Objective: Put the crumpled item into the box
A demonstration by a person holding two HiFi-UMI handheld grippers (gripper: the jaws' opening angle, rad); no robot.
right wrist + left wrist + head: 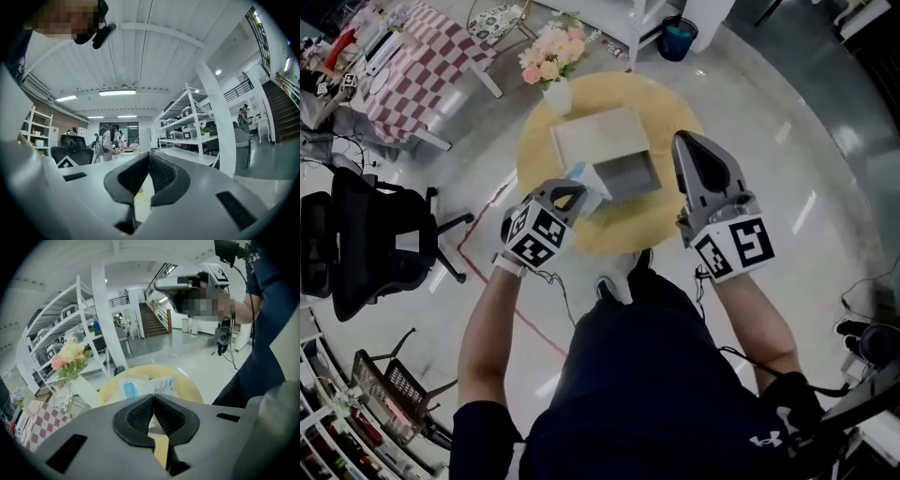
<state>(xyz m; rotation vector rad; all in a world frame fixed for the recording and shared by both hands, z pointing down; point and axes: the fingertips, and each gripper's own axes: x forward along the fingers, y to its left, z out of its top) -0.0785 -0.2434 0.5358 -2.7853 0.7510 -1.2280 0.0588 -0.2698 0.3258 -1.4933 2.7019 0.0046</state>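
The left gripper [574, 190] tilts down at the near left corner of the box [598, 137], which stands open mid-bench [614, 232]. Its fingers are pressed narrow on the crumpled packet [581, 174], which sticks out past the tips, probably so it can drop in freely. The right gripper [683, 142] is level, off the box's right side. Its fingers are together on nothing, seemingly kept clear of the opening.
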